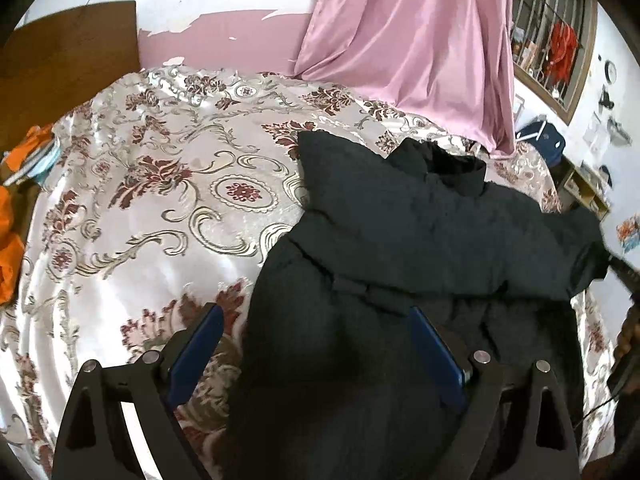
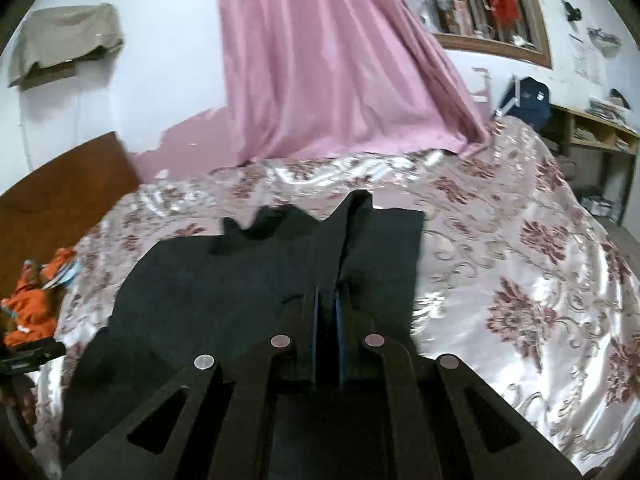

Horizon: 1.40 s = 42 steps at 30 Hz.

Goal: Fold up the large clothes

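Note:
A large black padded jacket (image 1: 400,240) lies on the floral satin bedspread (image 1: 160,184), its collar toward the far side. My left gripper (image 1: 316,316) hangs open above the jacket's near left part, blue pads wide apart, with black cloth under the gap and nothing pinched. In the right wrist view the same jacket (image 2: 240,272) spreads over the bedspread (image 2: 520,280). My right gripper (image 2: 327,296) is shut on a fold of the jacket, which rises in a ridge from between its pads. The jacket's near end is hidden behind the gripper bodies.
A pink curtain (image 1: 412,40) hangs down onto the far edge of the bed. A wooden headboard (image 1: 68,52) stands at the left, with orange clothes (image 2: 32,312) beside it. A barred window (image 1: 556,48), a blue bag (image 2: 524,96) and shelves (image 2: 600,132) are at the right.

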Each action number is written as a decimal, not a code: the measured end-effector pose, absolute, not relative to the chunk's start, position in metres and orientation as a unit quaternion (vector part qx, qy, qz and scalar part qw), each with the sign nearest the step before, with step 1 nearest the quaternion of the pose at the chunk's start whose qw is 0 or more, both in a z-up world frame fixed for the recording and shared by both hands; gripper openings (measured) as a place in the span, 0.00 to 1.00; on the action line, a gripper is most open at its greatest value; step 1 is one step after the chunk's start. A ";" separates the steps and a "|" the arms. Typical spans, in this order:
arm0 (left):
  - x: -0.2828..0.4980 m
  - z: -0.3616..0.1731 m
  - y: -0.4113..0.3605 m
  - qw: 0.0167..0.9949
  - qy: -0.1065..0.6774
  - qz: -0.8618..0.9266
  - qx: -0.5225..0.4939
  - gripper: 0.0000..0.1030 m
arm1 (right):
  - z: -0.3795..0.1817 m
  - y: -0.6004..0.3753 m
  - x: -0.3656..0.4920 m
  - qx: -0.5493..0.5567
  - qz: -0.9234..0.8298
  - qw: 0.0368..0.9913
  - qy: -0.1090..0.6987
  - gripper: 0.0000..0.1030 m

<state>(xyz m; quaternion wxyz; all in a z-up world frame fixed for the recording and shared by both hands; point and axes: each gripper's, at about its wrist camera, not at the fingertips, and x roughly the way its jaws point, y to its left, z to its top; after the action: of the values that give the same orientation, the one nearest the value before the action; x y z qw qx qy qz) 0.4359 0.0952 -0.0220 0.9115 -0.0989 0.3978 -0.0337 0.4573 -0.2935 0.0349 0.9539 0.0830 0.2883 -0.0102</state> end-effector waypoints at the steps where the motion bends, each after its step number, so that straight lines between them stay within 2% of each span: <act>1: 0.439 -0.023 0.095 0.911 0.399 -0.033 -0.103 0.90 | 0.031 -0.293 0.461 0.078 -0.017 0.952 0.296 0.07; 4: 0.449 -0.025 0.094 0.910 0.400 -0.030 -0.103 0.90 | 0.012 -0.289 0.474 0.041 -0.050 0.942 0.329 0.10; 7: 0.469 -0.023 0.086 0.918 0.387 -0.036 -0.078 0.90 | 0.009 -0.286 0.479 0.019 -0.068 0.943 0.324 0.13; 8: 0.478 -0.021 0.082 0.921 0.381 -0.041 -0.065 0.90 | 0.011 -0.285 0.479 0.012 -0.075 0.946 0.316 0.22; 9: 0.486 -0.021 0.077 0.924 0.376 -0.047 -0.054 0.90 | 0.016 -0.284 0.477 0.010 -0.079 0.950 0.302 0.35; 11: 0.505 -0.020 0.063 0.929 0.362 -0.065 -0.034 0.90 | 0.024 -0.282 0.480 0.018 -0.064 0.961 0.269 0.53; 13: 0.527 -0.020 0.044 0.932 0.350 -0.090 -0.019 0.90 | 0.025 -0.275 0.494 0.020 -0.020 0.962 0.272 0.54; 16: 0.560 -0.027 0.013 0.926 0.352 -0.137 0.001 0.90 | 0.013 -0.257 0.534 0.026 0.073 0.941 0.331 0.54; 22: 0.595 -0.068 -0.029 0.888 0.410 -0.201 0.055 0.90 | -0.040 -0.238 0.582 -0.009 0.109 0.905 0.412 0.54; 29: 0.581 -0.103 -0.055 0.887 0.399 -0.183 0.145 0.99 | -0.067 -0.216 0.566 -0.096 0.093 0.906 0.400 0.56; 33: 0.578 -0.111 -0.058 0.884 0.400 -0.177 0.167 0.99 | -0.068 -0.211 0.564 -0.122 0.089 0.902 0.403 0.57; 42: 0.579 -0.121 -0.061 0.883 0.397 -0.166 0.190 1.00 | -0.080 -0.218 0.564 -0.106 0.105 0.899 0.412 0.59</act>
<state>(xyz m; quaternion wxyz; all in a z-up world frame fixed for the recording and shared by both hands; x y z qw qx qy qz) 0.5789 -0.0611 -0.1210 0.8827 0.1896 0.3968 -0.1658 0.5637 -0.2183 -0.0803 0.8988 -0.1062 0.4121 0.1053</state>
